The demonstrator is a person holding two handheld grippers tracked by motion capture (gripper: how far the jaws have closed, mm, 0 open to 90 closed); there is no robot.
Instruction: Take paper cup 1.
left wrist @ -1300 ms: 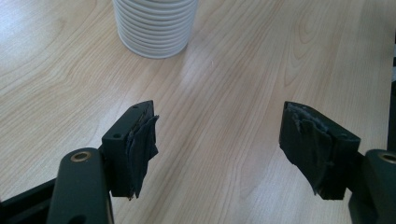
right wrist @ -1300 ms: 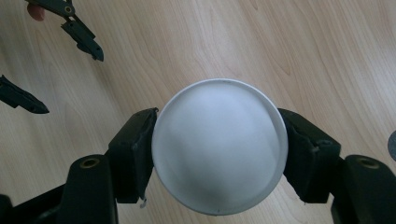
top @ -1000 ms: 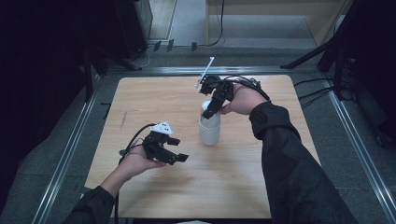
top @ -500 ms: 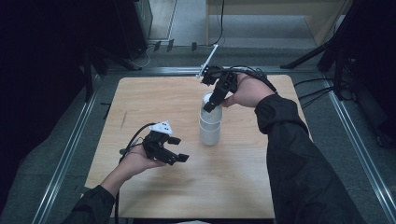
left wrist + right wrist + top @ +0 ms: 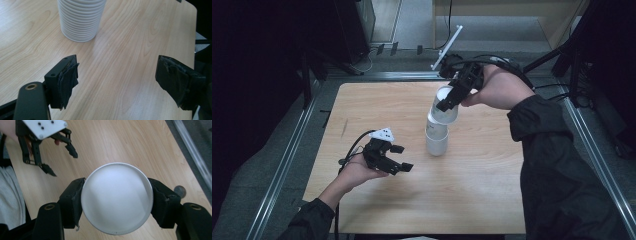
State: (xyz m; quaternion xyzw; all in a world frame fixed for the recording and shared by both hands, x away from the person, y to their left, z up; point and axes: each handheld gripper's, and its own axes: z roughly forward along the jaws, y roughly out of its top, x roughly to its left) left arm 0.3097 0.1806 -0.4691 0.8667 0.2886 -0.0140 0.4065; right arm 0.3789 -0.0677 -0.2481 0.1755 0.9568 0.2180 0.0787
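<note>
Wooden table [image 5: 492,200], dark room: right gripper [image 5: 448,102] clamps the top white cup [image 5: 443,107], half lifted off the cup stack [image 5: 436,140] mid-table; left gripper [image 5: 399,161] empty, jaws just opening beside it; separation unfinished.

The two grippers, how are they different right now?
The right gripper is shut on a white cup, while the left gripper is open with nothing between its jaws, which have just been opening. The right gripper is held up above the stack of cups; the left gripper sits low over the wooden table, off to the stack's side. Both are black with two jaws, and each is held in a hand.
</note>
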